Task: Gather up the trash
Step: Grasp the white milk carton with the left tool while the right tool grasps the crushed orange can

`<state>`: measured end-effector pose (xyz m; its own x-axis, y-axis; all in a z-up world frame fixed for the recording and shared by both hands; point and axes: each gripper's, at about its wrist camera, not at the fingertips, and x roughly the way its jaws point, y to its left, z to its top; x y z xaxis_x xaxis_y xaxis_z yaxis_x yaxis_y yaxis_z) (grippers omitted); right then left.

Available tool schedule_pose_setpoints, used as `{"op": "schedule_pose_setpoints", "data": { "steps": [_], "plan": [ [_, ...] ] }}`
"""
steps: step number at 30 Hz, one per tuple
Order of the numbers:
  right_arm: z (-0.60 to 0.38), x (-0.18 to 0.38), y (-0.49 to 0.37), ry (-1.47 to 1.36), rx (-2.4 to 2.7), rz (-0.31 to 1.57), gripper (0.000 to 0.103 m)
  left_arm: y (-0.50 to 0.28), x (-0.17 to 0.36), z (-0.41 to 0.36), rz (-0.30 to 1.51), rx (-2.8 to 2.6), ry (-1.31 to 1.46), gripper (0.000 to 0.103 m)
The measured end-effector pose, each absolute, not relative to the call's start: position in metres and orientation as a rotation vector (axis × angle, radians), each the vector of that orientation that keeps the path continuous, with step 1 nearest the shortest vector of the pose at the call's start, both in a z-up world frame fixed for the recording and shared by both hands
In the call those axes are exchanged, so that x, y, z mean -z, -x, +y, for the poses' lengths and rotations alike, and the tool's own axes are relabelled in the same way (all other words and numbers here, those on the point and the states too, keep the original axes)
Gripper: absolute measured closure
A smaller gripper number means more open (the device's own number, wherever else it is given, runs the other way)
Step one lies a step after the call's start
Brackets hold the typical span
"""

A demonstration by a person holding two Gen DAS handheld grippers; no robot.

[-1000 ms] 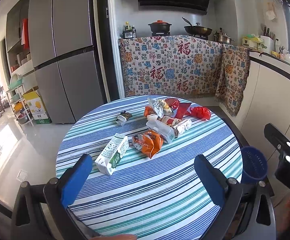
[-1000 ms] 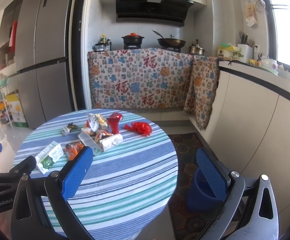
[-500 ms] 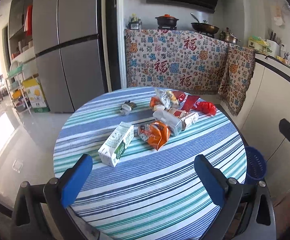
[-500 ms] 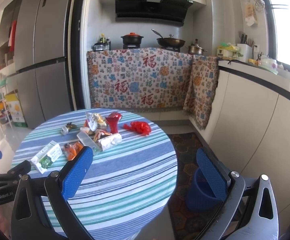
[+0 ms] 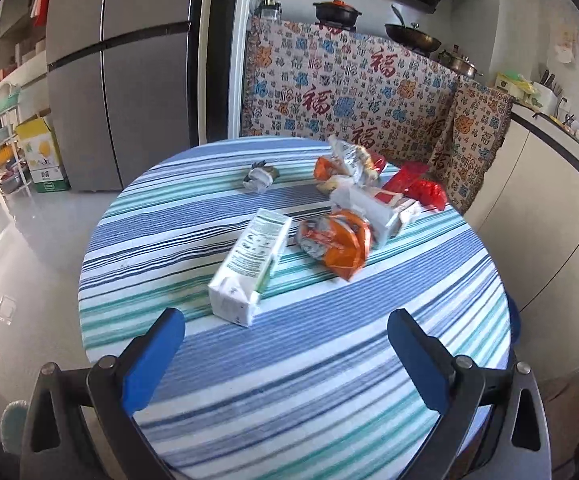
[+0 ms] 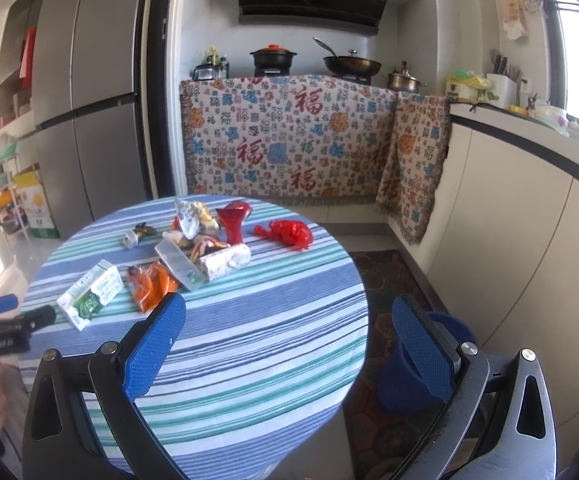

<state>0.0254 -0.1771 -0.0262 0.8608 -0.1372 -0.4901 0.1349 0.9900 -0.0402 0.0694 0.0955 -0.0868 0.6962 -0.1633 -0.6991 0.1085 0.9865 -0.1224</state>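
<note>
Both pairs of jaws stand wide apart and hold nothing: the left gripper [image 5: 285,354] hovers over the striped round table [image 5: 309,392] facing the white-and-green carton [image 5: 249,266], and the right gripper [image 6: 289,346] hangs over the table's right edge. Beyond the carton lie an orange wrapper [image 5: 339,242], a heap of packets [image 5: 363,184] and a red bag [image 6: 287,232]. A blue bin [image 6: 403,376] stands on the floor just beside the table, partly behind the right gripper's finger

Fridge [image 6: 85,92], patterned cloth [image 6: 289,140], black pot [image 6: 272,57]
</note>
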Motion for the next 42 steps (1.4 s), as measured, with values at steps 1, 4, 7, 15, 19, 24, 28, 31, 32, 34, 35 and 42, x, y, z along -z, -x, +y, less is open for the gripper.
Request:
{"op": "schedule_pose_setpoints", "data": {
  "steps": [1, 4, 7, 15, 19, 24, 28, 31, 32, 34, 35, 42],
  "plan": [
    [-0.176, 0.028, -0.027, 0.006, 0.135, 0.519, 0.000, -0.075, 0.090, 0.099, 0.798, 0.160, 0.069, 0.000],
    [-0.172, 0.037, -0.032, 0.010, 0.111, 0.540, 0.000, -0.096, 0.101, 0.109, 0.828, 0.162, 0.040, 0.000],
    [-0.169, 0.046, -0.039, 0.012, 0.096, 0.568, 0.000, -0.114, 0.111, 0.113, 0.851, 0.182, 0.020, 0.000],
    [-0.157, 0.064, -0.054, 0.003, 0.017, 0.612, 0.000, -0.145, 0.134, 0.111, 0.913, 0.185, -0.025, 0.000],
    [-0.151, 0.075, -0.064, 0.006, -0.006, 0.634, 0.000, -0.152, 0.140, 0.110, 0.918, 0.165, -0.037, 0.000],
    [-0.139, 0.088, -0.080, 0.006, -0.079, 0.660, 0.000, -0.155, 0.142, 0.104, 0.901, 0.151, -0.062, 0.000],
    [-0.130, 0.098, -0.095, -0.010, -0.135, 0.687, 0.000, -0.157, 0.141, 0.101, 0.891, 0.154, -0.075, 0.000],
    [-0.125, 0.107, -0.107, -0.044, -0.172, 0.717, 0.000, -0.158, 0.141, 0.100, 0.883, 0.157, -0.081, 0.000],
    [-0.124, 0.110, -0.111, -0.052, -0.185, 0.721, 0.000, -0.159, 0.141, 0.100, 0.882, 0.159, -0.080, 0.000],
    [-0.121, 0.114, -0.118, -0.067, -0.210, 0.734, 0.000, -0.159, 0.140, 0.101, 0.879, 0.167, -0.074, 0.000],
    [-0.119, 0.116, -0.122, -0.078, -0.227, 0.740, 0.000, -0.160, 0.140, 0.102, 0.878, 0.171, -0.070, 0.000],
    [-0.102, 0.145, -0.169, -0.202, -0.369, 0.838, 0.000, -0.159, 0.142, 0.101, 0.873, 0.207, -0.063, 0.016]
  ]
}}
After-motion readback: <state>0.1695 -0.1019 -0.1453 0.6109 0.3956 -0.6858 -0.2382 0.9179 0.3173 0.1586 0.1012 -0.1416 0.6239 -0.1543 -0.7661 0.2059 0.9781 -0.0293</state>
